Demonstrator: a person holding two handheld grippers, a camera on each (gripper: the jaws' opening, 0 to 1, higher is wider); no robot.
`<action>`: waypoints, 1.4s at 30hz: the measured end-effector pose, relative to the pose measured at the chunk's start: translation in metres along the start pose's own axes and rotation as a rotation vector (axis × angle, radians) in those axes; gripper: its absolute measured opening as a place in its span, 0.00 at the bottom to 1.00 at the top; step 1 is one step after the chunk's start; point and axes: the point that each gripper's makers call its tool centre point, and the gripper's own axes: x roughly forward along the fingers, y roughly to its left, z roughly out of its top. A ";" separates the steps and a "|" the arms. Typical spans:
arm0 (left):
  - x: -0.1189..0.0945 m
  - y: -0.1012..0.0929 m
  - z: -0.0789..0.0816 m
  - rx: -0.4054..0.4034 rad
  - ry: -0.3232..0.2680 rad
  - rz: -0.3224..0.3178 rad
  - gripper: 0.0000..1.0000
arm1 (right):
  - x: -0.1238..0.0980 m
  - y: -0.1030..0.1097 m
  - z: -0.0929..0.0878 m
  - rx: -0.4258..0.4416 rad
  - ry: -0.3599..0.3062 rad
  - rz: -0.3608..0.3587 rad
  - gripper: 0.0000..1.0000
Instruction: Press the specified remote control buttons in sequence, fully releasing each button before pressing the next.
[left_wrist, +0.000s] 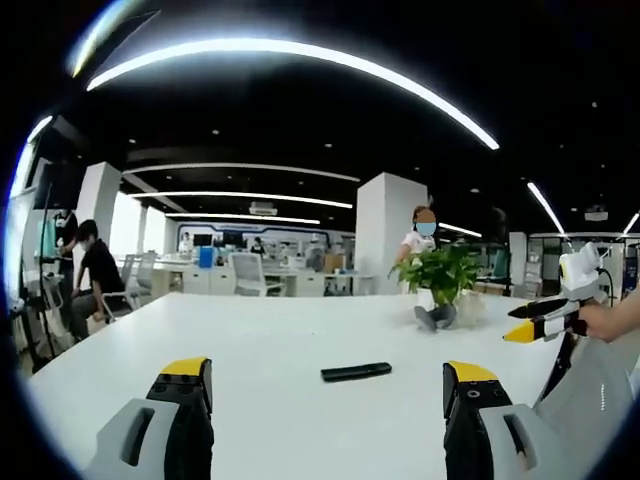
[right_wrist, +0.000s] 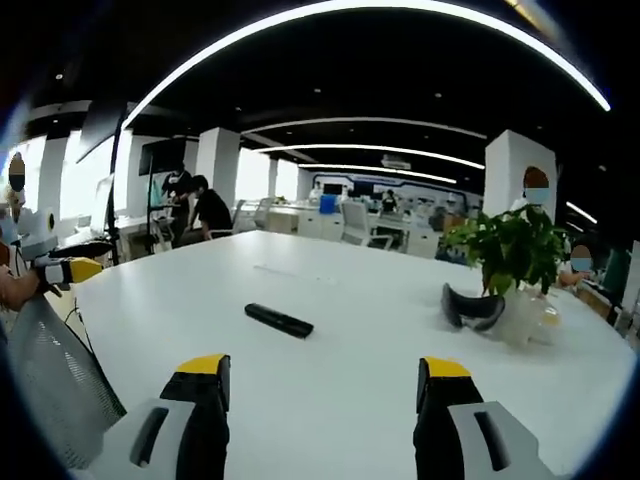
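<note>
A slim black remote control (left_wrist: 356, 372) lies flat on the white table (left_wrist: 260, 340), a short way beyond my left gripper (left_wrist: 330, 385), whose yellow-tipped jaws stand wide apart and empty. In the right gripper view the same remote (right_wrist: 279, 320) lies left of centre, ahead of my right gripper (right_wrist: 322, 385), also open with nothing held. The right gripper (left_wrist: 535, 325) comes into the left gripper view from the right, held by a hand above the table edge. At the left edge of the right gripper view the left gripper (right_wrist: 62, 268) shows, held by a hand.
A potted green plant (left_wrist: 442, 275) stands at the far right of the table with a dark curved object (right_wrist: 473, 308) at its foot. Desks, chairs and white pillars fill the office behind. A person (left_wrist: 95, 275) sits at the far left, another stands behind the plant.
</note>
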 end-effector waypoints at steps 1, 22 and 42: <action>-0.002 -0.001 0.005 0.001 -0.031 -0.005 1.00 | -0.001 -0.001 0.001 -0.003 -0.005 -0.006 0.76; 0.012 -0.003 -0.049 -0.189 0.344 -0.140 1.00 | 0.001 -0.008 -0.006 0.035 0.010 0.018 0.72; 0.074 0.001 -0.078 -0.026 0.536 -0.340 0.85 | 0.000 -0.010 -0.009 0.050 0.017 0.013 0.67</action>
